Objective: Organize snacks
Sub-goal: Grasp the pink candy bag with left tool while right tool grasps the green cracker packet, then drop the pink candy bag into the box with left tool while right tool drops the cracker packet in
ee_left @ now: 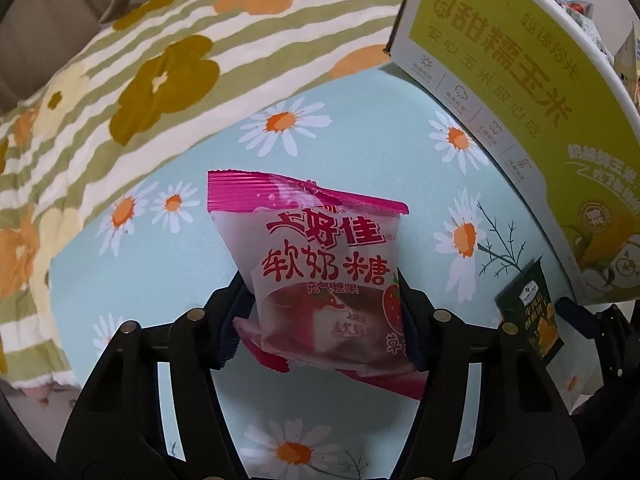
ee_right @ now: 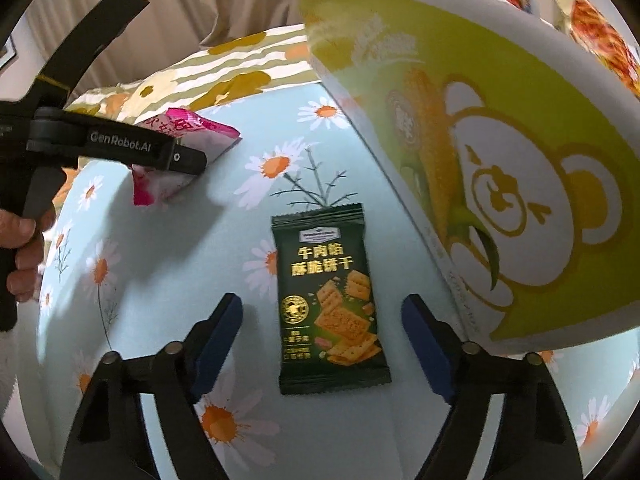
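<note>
My left gripper [ee_left: 322, 320] is shut on a pink and white candy packet [ee_left: 320, 256] and holds it above the daisy-print cloth [ee_left: 160, 264]. The same gripper [ee_right: 188, 160] and packet [ee_right: 188, 128] show at the upper left of the right wrist view. My right gripper [ee_right: 322, 332] is open, its fingers either side of a dark green cracker packet [ee_right: 330, 304] that lies flat on the cloth [ee_right: 160, 260]. That packet also shows at the right of the left wrist view [ee_left: 530, 312].
A large green and white corn box [ee_right: 500, 140] stands at the right, close to the cracker packet, with several snack bags inside its top; it also shows in the left wrist view [ee_left: 520, 80]. A green striped flower blanket [ee_left: 120, 80] lies behind the cloth.
</note>
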Motion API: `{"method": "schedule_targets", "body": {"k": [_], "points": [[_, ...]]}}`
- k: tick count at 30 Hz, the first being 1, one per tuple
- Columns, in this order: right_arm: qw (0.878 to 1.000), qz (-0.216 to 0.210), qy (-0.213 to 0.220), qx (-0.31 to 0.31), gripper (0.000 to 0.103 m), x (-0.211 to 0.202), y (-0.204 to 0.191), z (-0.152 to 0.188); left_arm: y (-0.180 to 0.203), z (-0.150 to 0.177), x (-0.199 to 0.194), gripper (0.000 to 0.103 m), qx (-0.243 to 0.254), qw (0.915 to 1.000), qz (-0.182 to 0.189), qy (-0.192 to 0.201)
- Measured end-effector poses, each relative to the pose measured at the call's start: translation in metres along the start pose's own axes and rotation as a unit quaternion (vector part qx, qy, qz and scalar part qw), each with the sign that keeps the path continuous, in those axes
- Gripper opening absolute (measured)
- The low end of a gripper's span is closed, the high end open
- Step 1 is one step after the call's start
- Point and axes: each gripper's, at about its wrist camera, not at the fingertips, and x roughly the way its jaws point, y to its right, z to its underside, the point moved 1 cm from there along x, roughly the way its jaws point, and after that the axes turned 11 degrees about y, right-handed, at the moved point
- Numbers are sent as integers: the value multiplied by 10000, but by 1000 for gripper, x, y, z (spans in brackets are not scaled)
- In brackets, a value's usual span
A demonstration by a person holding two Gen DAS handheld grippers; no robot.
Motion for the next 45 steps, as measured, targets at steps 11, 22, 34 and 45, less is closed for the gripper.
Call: {"method": "schedule_targets", "body": {"k": [11,22,34,45], "points": [[9990,51,67,-444,41,2,-6,-5,-22,24,-31,58,-484,9988,1,106],[9954,-356,529,-719,40,-47,-27,-33,-33,38,-95,58,-1042,9930,100,552],[9843,-964,1422,-406,40,-145,6,-112,2,-13,-199,58,-944,9809,248,1684],[9786,-1267,1543,-504,40,-158,113,-146,101,-44,-203,58,-1447,9689,225,1996]]}}
